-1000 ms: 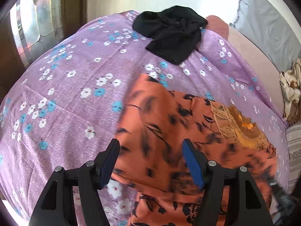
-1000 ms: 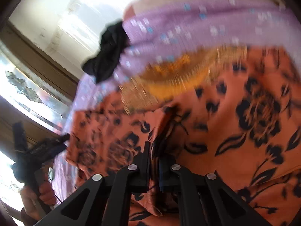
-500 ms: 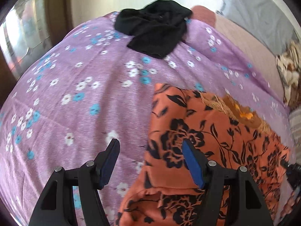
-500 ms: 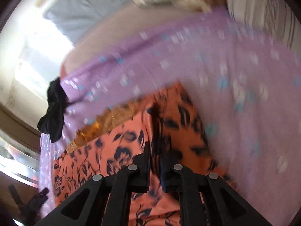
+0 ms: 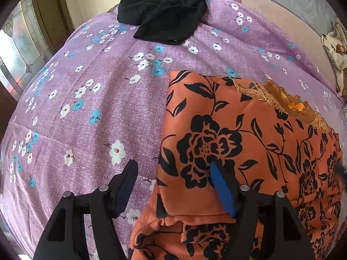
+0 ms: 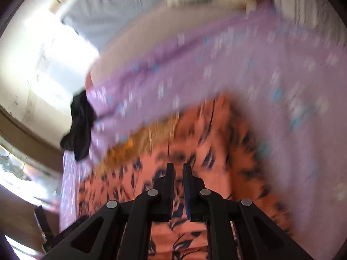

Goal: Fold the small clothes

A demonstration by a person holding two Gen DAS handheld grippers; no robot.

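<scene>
A: Left first. Left hand-held gripper [image 5: 173, 186] standing open over the bed [image 5: 91, 108], holding nothing; one finger above bare purple sheet, the other above the orange floral garment [image 5: 238, 134]. Straddling the garment's left edge, then

B: And the garment itself?

A: Lying on the bed's near right part, partly folded, left edge running straight away from the gripper, gold neckline trim at the far right end. Folded flap and loose hem bunched just under the gripper

B: Long axis?

A: Seemingly across, left to right, from that straight edge toward the trim. Black garment [image 5: 164, 10] heaped at the bed's far edge, well apart, untouched

B: Right side now

A: Right hand-held gripper [image 6: 178, 189] closed to a narrow slit above the orange floral garment [image 6: 195, 147]; blurred, but no cloth seen pinched between the fingers

B: Nearer hand for the next fold?

A: Probably left, already astride the edge; closing on it looks like the next step, though only a judgement
</scene>
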